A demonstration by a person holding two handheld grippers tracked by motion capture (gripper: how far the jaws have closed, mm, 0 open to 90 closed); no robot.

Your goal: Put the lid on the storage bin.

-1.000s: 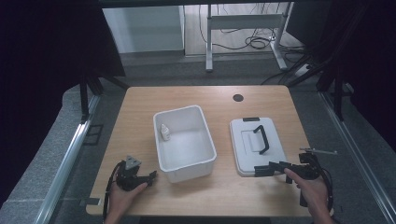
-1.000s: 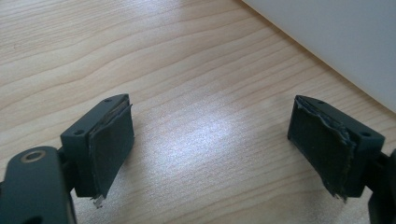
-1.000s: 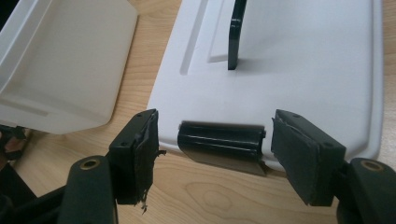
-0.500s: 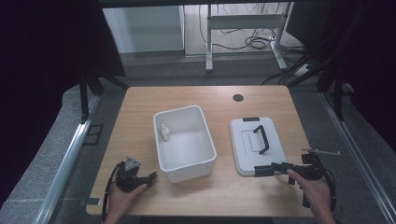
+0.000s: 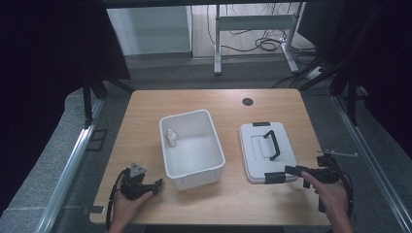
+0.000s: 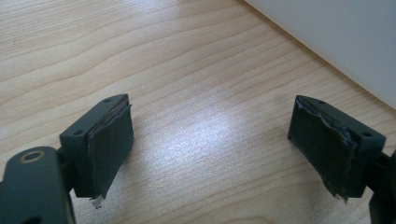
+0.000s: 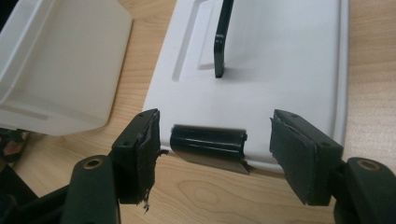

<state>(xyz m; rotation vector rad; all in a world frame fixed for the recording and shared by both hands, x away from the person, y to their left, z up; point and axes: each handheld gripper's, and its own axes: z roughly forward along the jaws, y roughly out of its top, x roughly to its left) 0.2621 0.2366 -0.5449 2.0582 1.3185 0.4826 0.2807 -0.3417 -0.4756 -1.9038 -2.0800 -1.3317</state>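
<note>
An open white bin (image 5: pixel 192 148) stands mid-table with a small white bottle (image 5: pixel 171 137) inside at its left wall. Its flat white lid (image 5: pixel 257 155) lies to the right, black handle (image 5: pixel 270 144) up. My right gripper (image 5: pixel 284 174) is open at the lid's near edge. In the right gripper view its jaws (image 7: pixel 215 126) stand on either side of a black latch (image 7: pixel 208 144) on the lid (image 7: pixel 280 70), not closed on it. My left gripper (image 5: pixel 156 184) rests low on the table by the bin's front left corner, open (image 6: pixel 212 121) and holding nothing.
The wooden table (image 5: pixel 233 204) has a dark round hole (image 5: pixel 248 102) at the back. The bin's wall (image 6: pixel 336 42) rises just ahead of the left jaws. A metal desk frame and cables stand on the floor beyond the table.
The right hand has shifted slightly toward the table's near edge while its jaws stay at the lid's front edge. The left gripper has not moved.
</note>
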